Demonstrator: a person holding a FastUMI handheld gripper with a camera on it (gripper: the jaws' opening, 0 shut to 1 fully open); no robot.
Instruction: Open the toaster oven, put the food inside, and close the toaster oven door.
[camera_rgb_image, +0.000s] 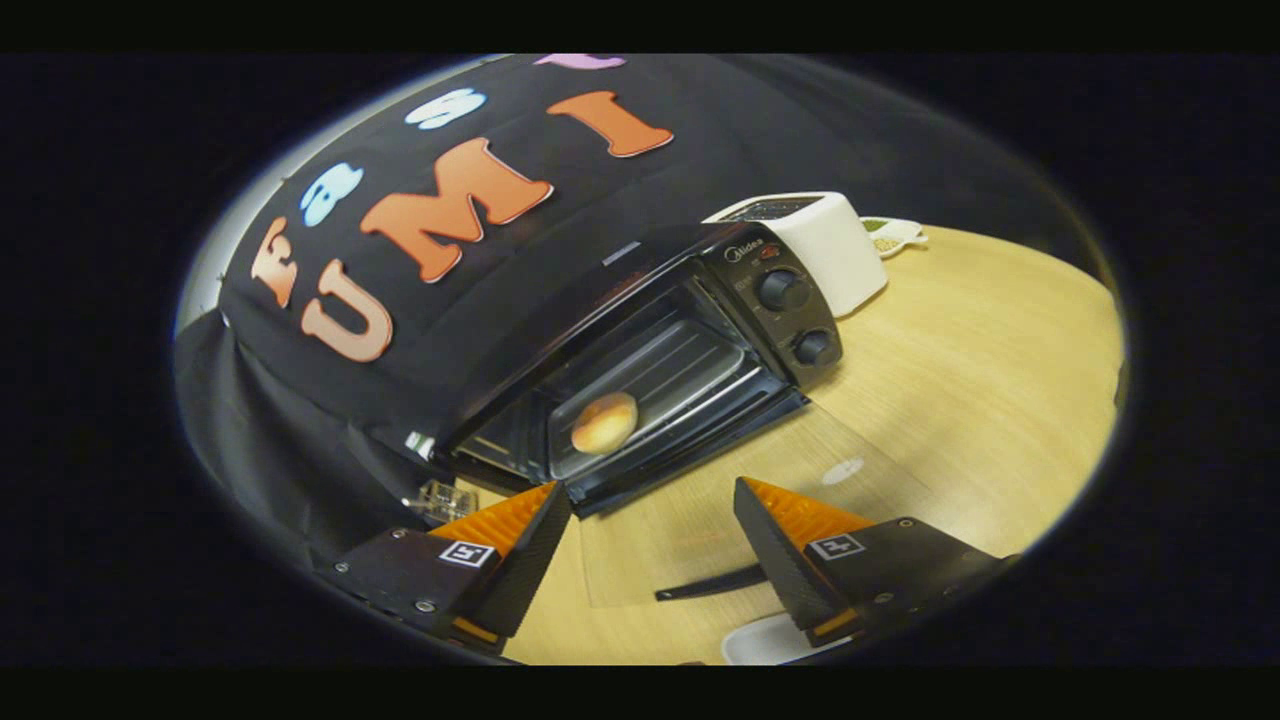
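Bench (1000, 340): pale wood-grain top, carrying all items below.
Toaster oven (640, 360): black, at the bench's back edge against the booth wall; glass door (740, 500) folded down flat and open, its dark handle (712, 584) lying between the fingers; two knobs on the control panel.
Toaster (815, 245): white, slot type, just beside the oven's knob side.
Gripper (650, 545): fingers spread wide, holding nothing, above the lowered door.
Bread roll (604, 422): golden, round, inside the oven on its tray, beyond the fingers.
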